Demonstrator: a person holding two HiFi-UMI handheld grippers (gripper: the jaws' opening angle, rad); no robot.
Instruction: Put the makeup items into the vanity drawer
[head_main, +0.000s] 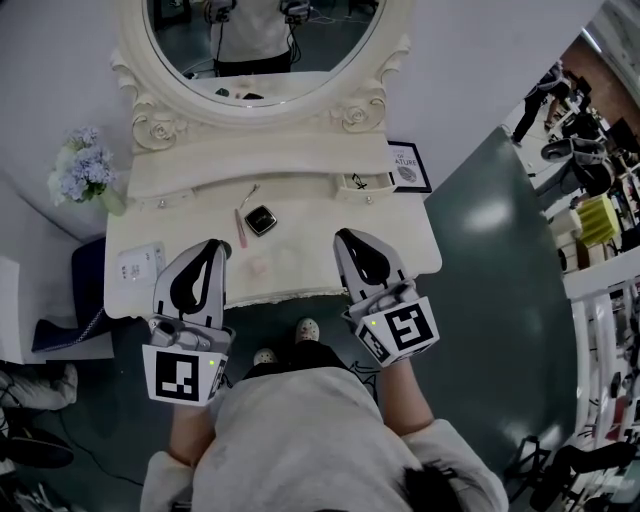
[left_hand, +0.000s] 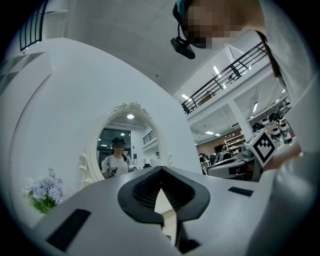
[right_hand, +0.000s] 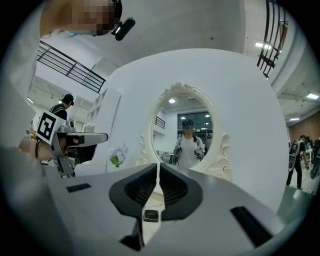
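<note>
On the cream vanity top (head_main: 320, 255) lie a black square compact (head_main: 260, 219), a pink stick (head_main: 240, 228) and a thin applicator (head_main: 249, 195), all near the middle. A small drawer (head_main: 356, 182) in the raised back tier, right of centre, looks pulled out a little. My left gripper (head_main: 215, 244) hovers over the front left of the top and my right gripper (head_main: 344, 235) over the front right. Both are shut with nothing held. In the right gripper view the compact (right_hand: 150, 215) shows under the closed jaws (right_hand: 157, 165). The left gripper's tips (left_hand: 161, 169) meet.
An oval mirror (head_main: 135, 30) in a carved frame stands behind the tier. A framed card (head_main: 407, 165) leans at the back right, pale blue flowers (head_main: 85, 172) sit at the left, and a white box (head_main: 140, 266) lies on the top's left end. Dark floor lies to the right.
</note>
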